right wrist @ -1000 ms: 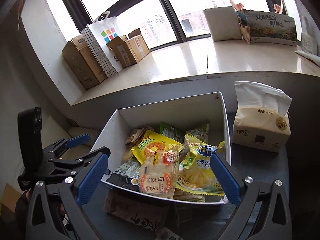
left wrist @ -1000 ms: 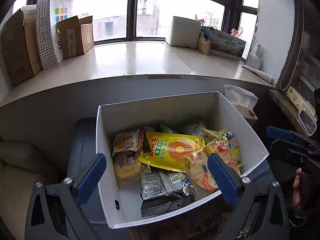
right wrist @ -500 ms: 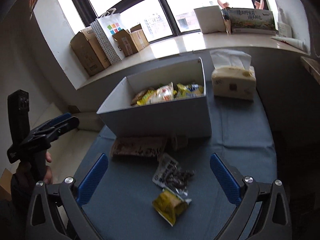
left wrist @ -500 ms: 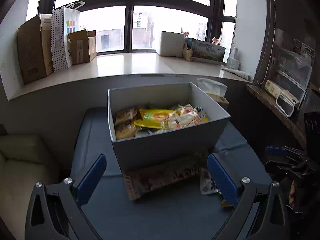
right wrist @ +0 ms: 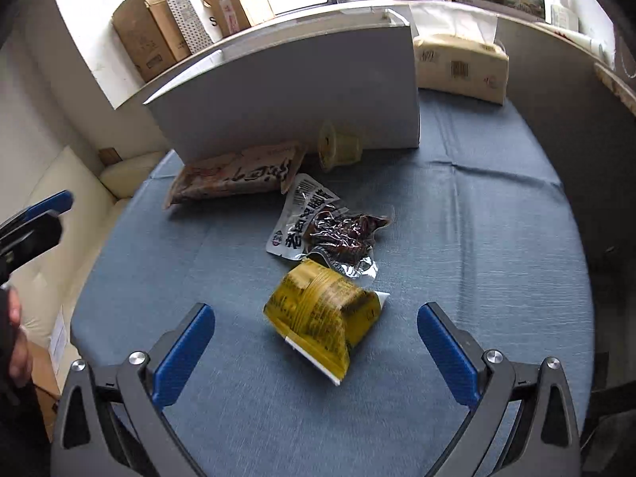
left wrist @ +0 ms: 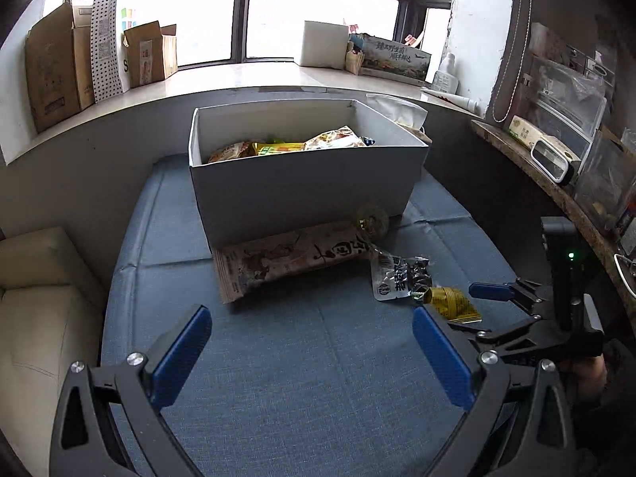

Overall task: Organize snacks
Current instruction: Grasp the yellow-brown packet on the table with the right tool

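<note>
Table cover [right wrist: 477,238]: blue woven cloth. Box [right wrist: 298,91]: plain white-grey outside; yellow, orange and green packets [left wrist: 286,145] inside. Long packet [right wrist: 234,175]: tan-brown print with dark characters. Clear pouch [right wrist: 322,226]: white label, black lettering, dark reddish-brown contents. Near packet [right wrist: 322,314]: mustard yellow, dark print, white edge. Small cup [right wrist: 338,147]: pale yellow. Tissue pack [right wrist: 461,67]: cream. Far-left bag [left wrist: 105,39]: white with black dots.
</note>
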Available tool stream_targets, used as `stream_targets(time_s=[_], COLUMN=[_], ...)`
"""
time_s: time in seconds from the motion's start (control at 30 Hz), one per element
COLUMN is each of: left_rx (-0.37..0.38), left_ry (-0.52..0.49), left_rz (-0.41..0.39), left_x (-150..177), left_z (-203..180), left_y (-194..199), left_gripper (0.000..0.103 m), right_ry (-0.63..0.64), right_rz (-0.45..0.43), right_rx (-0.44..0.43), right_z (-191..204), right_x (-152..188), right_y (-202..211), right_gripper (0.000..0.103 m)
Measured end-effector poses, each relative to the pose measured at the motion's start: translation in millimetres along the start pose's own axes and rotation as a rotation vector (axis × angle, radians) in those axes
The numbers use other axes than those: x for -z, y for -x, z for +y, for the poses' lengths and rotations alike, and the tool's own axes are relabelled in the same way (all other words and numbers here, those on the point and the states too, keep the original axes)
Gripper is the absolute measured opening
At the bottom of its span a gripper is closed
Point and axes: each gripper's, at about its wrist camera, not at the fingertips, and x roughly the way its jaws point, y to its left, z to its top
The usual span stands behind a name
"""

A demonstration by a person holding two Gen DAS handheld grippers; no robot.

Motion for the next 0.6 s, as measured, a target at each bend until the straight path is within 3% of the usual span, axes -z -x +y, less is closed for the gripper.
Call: stream_targets(time_s=[0.07,0.2,0.27,0.33,0.6], left_rx=[-0.003,-0.011,-0.009,-0.009,0.009], left_ry=[0.003,0.016,0.024,0.021,-0.019], left_rz=[0.007,0.014,0.019,0.027,0.062], left_x=[0.7,3.1,5.0,6.9,9.8], left_z=[1.8,6.4,8.4,8.3,-3.0], left_y=[-0.3,-2.2,-3.9,-6.4,-22.3], left_gripper=[0.103,0.103,0.103,0.103,0.103], right_ry=[-0.002,0.036,0.046,0.053,0.099], right_rz=[0.014,0.018,0.026,0.028,0.023], right_rx=[0.026,0.068,0.078,0.083,0.089], right_z=[-0.8,3.7,5.5,6.9,14.4], right_x=[0.3,-0.2,-2.2,-1.8,3.0], right_y=[-9.6,-16.7,-18.6,-18.8,-11.6], right_gripper=[0.103,0.073,0.070,0.053,0.048])
